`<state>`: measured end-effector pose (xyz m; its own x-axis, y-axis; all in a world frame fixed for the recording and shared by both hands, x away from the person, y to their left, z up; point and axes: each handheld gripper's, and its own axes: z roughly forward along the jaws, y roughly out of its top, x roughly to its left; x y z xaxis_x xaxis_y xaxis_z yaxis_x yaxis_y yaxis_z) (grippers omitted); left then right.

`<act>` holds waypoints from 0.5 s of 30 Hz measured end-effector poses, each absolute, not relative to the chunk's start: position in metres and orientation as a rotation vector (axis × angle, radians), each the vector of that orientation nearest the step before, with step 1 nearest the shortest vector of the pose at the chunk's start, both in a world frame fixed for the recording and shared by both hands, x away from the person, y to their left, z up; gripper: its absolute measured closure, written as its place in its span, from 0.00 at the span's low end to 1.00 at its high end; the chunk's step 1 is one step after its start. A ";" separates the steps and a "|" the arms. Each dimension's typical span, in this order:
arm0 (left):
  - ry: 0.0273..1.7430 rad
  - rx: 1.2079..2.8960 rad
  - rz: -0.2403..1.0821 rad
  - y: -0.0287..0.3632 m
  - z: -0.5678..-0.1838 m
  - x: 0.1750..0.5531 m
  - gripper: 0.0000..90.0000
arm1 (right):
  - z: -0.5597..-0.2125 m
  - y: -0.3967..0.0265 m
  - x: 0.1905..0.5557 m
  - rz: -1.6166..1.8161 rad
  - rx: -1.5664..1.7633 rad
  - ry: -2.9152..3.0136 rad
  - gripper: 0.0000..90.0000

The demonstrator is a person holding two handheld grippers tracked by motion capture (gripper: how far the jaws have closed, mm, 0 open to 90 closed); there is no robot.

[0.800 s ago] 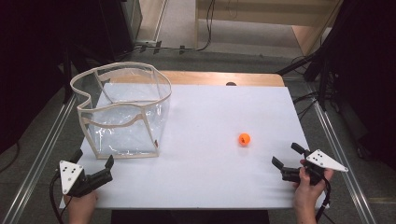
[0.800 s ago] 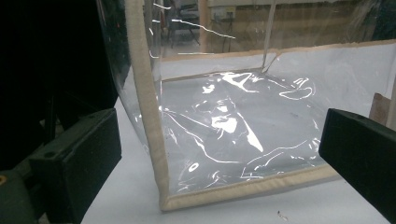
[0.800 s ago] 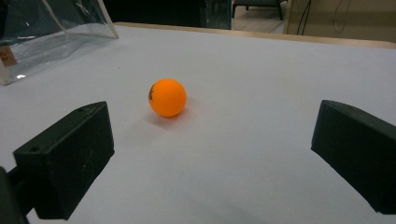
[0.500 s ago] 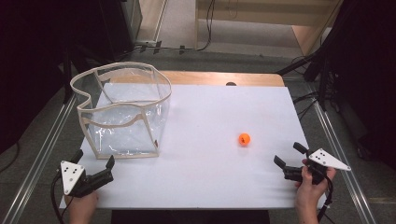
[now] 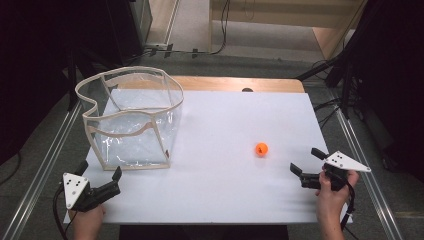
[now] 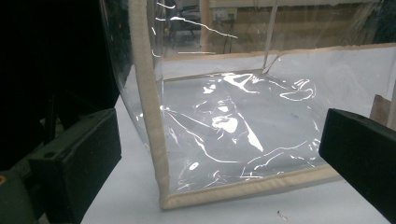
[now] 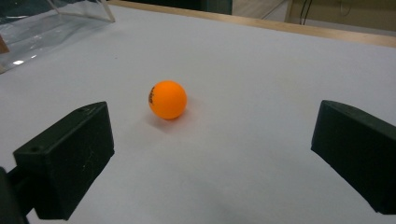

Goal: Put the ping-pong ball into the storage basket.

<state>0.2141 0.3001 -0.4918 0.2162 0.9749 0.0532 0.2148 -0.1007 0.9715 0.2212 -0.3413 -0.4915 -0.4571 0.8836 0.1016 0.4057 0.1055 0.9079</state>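
The orange ball lies loose on the white table, well apart from the clear bag (seemingly its destination). The right gripper stands near it, jaws wide and empty. The left gripper waits wide beside the bag. Grasping and carrying remain undone.

Both grippers were black with blocky rectangular jaws. Left gripper and right gripper each carried a grey three-cornered plate dotted with small dark marks. Black cables trailed from both. Hands bare, no sleeves visible. Screw hole on a jaw block.
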 end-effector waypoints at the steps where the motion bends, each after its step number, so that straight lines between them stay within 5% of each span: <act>1: 1.171 1.524 0.990 0.300 -0.492 0.214 0.00 | -0.492 -0.341 0.221 1.326 1.253 1.915 0.00; 15: 1.165 1.526 0.973 0.301 -0.492 0.214 0.00 | -0.479 -0.330 0.238 1.328 1.228 1.975 0.00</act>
<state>0.2143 0.3008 -0.4922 0.2299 0.9722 0.0446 0.2167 -0.0958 0.9715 0.2377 -0.3300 -0.4794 -0.4965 0.8621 0.1012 0.4188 0.1358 0.8979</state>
